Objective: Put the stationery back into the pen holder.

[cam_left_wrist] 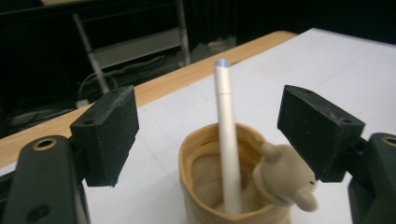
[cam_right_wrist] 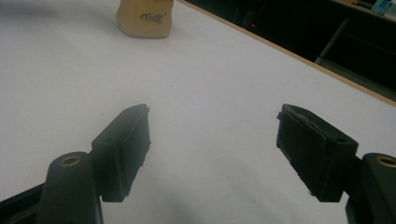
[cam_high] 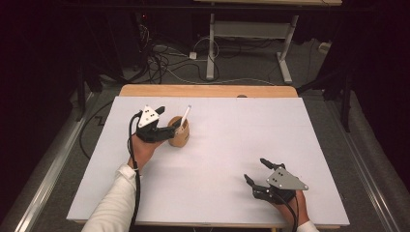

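Right gripper (cam_high: 257, 171) nearest, low over near-right part of white table (cam_high: 232, 159), jaws spread wide, nothing between them. Left gripper (cam_high: 168, 121) at far left of table, jaws wide apart either side of tan cup (cam_high: 179, 136), neither pad touching it in left gripper view. Cup (cam_left_wrist: 205, 186) holds white pen (cam_left_wrist: 228, 140), upright with slight lean, tip above rim. Small bear figure (cam_left_wrist: 286, 179) sits on cup's rim. Grippers well apart. Cables (cam_high: 164, 60) on floor beyond table.

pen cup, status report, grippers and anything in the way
Left gripper open, jaws either side of the tan cup. White pen standing in the cup, tilted. Right gripper open, empty, over bare white table. Nothing in the way.
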Demonstrator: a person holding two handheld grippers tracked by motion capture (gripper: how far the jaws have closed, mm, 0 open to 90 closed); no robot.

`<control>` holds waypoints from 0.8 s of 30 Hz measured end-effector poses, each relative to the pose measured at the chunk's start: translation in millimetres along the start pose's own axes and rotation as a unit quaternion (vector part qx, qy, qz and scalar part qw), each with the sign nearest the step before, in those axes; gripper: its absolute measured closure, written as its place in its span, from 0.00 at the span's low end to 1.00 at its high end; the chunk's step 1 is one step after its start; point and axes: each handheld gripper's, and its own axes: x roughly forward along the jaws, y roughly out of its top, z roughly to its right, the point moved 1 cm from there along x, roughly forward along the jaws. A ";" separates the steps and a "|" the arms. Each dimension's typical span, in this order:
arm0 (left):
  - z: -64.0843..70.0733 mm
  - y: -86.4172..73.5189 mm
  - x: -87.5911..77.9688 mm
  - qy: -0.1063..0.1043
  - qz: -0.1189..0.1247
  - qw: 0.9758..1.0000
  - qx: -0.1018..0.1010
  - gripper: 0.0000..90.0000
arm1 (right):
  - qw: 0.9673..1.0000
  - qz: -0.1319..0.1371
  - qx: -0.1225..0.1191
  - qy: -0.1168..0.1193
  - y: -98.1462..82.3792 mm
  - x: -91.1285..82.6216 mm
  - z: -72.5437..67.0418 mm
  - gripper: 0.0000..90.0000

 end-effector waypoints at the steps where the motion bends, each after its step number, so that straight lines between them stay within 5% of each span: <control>1: 0.4 -0.4 -2.5 0.002 0.004 1.000 0.003 0.22 | 1.000 -0.001 0.001 -0.001 0.1 0.2 -0.1 0.29; 14: 15.7 1.3 -36.3 -0.004 0.023 0.998 0.064 0.22 | 1.000 -0.004 -0.001 -0.003 1.9 0.2 -4.8 0.29; 24: 33.8 3.9 -40.1 -0.028 0.007 0.995 0.100 0.22 | 1.000 -0.003 -0.003 -0.002 2.5 -2.6 -6.0 0.29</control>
